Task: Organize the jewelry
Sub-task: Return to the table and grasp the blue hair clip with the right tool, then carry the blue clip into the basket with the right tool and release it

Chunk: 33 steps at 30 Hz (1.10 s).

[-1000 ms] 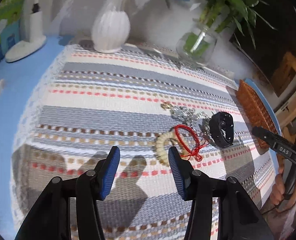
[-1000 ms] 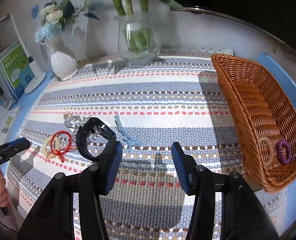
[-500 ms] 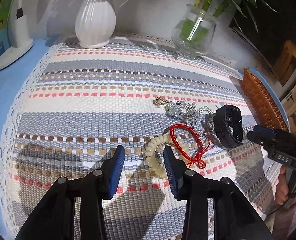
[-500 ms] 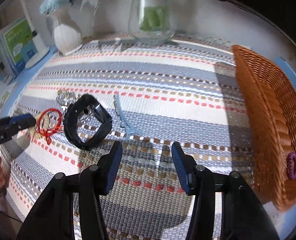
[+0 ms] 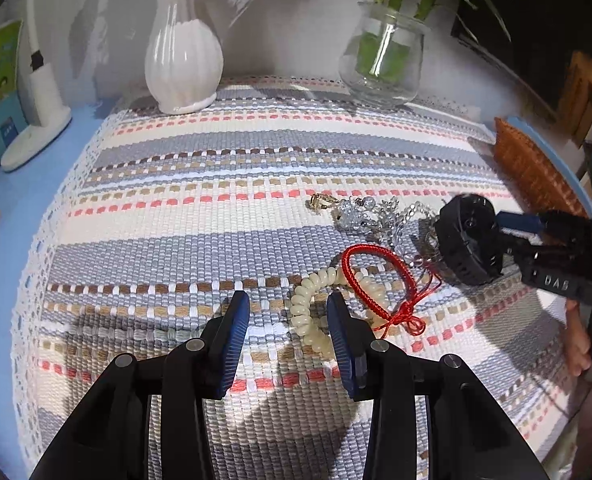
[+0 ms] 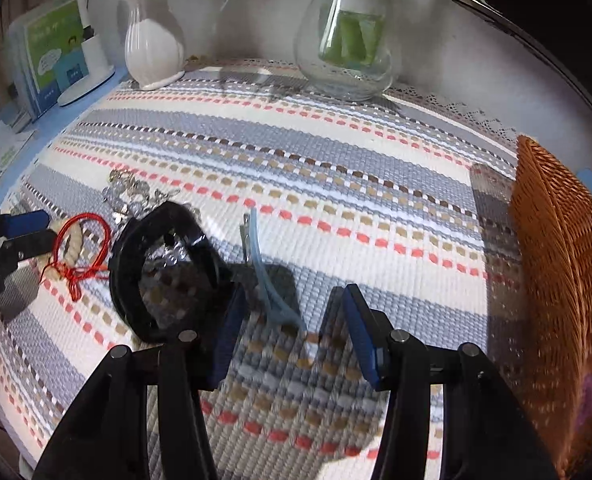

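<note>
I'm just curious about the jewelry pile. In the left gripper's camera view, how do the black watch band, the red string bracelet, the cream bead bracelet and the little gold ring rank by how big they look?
1. Black watch band and red string bracelet: about alike, so I won't rank them.
2. Cream bead bracelet: somewhat smaller, though partly hidden behind a finger.
3. Gold ring: clearly smallest, though also farthest.

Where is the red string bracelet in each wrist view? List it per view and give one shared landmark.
Left wrist: red string bracelet right of centre, just beyond the left tongs.
Right wrist: far left, beside the black band.
Shared landmark: white vase.
</note>
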### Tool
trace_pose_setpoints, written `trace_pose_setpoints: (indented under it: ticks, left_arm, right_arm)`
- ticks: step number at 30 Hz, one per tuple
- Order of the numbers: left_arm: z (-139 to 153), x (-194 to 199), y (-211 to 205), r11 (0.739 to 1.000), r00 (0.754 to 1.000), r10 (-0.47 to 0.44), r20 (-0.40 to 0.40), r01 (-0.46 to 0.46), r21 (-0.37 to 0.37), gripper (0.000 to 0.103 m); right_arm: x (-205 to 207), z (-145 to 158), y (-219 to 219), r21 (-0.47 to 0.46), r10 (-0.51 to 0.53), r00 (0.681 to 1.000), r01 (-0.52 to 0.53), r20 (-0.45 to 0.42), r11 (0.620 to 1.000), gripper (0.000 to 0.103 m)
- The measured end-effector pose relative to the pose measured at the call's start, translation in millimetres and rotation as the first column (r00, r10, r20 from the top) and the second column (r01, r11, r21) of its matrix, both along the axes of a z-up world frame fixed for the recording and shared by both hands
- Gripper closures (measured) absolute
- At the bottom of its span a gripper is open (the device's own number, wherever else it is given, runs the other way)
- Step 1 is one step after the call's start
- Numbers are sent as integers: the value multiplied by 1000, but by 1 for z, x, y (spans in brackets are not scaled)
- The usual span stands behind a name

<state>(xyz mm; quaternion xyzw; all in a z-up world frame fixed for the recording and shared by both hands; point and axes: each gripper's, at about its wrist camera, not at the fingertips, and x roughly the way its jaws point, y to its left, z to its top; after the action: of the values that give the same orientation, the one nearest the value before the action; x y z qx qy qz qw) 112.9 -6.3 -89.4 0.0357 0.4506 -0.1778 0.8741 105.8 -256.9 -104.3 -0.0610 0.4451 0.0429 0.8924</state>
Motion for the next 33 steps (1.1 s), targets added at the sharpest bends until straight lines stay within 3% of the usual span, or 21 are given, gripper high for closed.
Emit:
trace_pose_setpoints:
  ticks: [2,3,4,5,7,11,17,23,28,33]
  left_arm:
    - [-1,-1,-6,999,1000,1,14,-2,41,65]
    - [-1,-1,-8,999,1000,2,18,-3,53,71]
    - [0,-2,-8,998,1000,3,23,-4,58,75]
    - [0,-2,-9,998,1000,6,30,-8,67,87]
    - [0,-4,-9,997,999,13,38,-16,82,92]
    - [1,-5,-4,998,999,25,33,-27,62,92]
    - [13,-18,12,999,998,36,49,-36,-1,93]
    - [34,-33,33,993,998,24,55,-17,-117,93]
    - [53,-45,28,995,996,7,94,3,-105,93]
    - [71,-51,-2,994,990,-72,123,81,-70,93]
  right_arm:
    - [1,-1,2,-1,8,1000,-8,13,1000,55]
    - [1,-2,5,-2,16,1000,-16,17,1000,57]
    - [2,-2,8,-5,23,1000,-23,20,1000,65]
    - [4,-2,10,-8,32,999,-32,23,999,74]
    - [5,-2,15,-13,47,999,-47,27,999,87]
    - [0,-1,21,-45,61,997,-59,38,997,91]
    - [-12,5,9,-9,21,999,-20,50,1000,91]
    - [-32,20,-2,5,-9,997,9,80,1000,91]
    - [-55,36,-2,21,-5,993,2,116,1000,91]
    - [-73,53,-2,33,1,989,-6,150,999,91]
